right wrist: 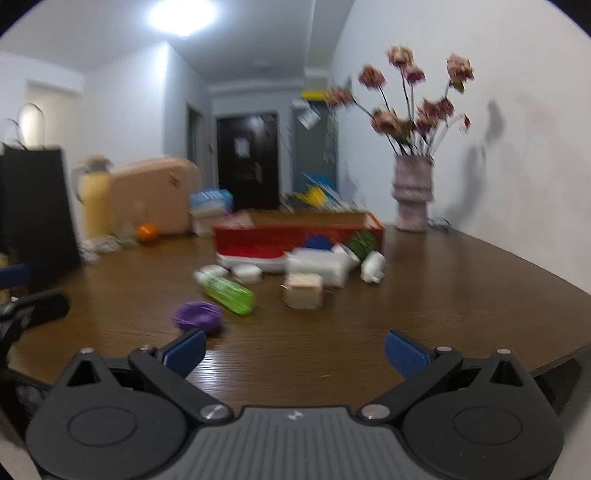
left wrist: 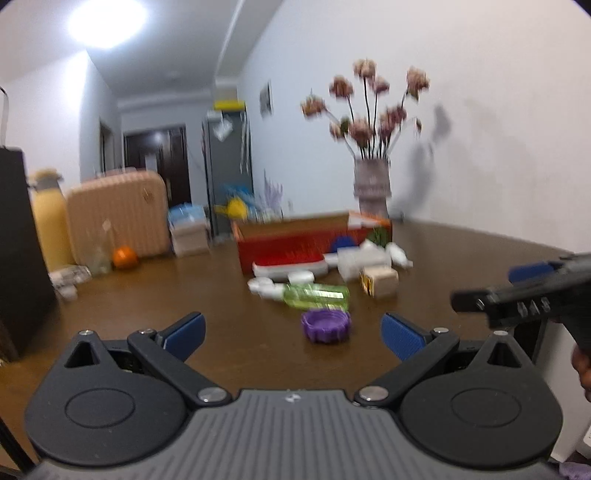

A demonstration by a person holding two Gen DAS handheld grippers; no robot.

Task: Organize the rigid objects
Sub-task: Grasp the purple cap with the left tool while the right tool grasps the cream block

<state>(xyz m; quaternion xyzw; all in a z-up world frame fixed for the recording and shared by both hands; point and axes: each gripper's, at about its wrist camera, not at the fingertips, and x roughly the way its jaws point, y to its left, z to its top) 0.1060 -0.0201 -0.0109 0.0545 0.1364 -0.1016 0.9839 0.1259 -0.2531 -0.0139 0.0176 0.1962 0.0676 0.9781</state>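
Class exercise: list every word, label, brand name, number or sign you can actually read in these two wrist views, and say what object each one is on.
None can be read; both views are motion-blurred.
Small logo mark on the left gripper body: a symbol, no letters.
Print on the small tan box: too blurred.
Label on the green bottle: too blurred.
Paper on the dark door: too small.

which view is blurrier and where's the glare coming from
Both are motion-blurred; in the right wrist view the purple lid and green bottle smear more, in the left wrist view the flowers do. Glare comes from the ceiling light, blown out in both.
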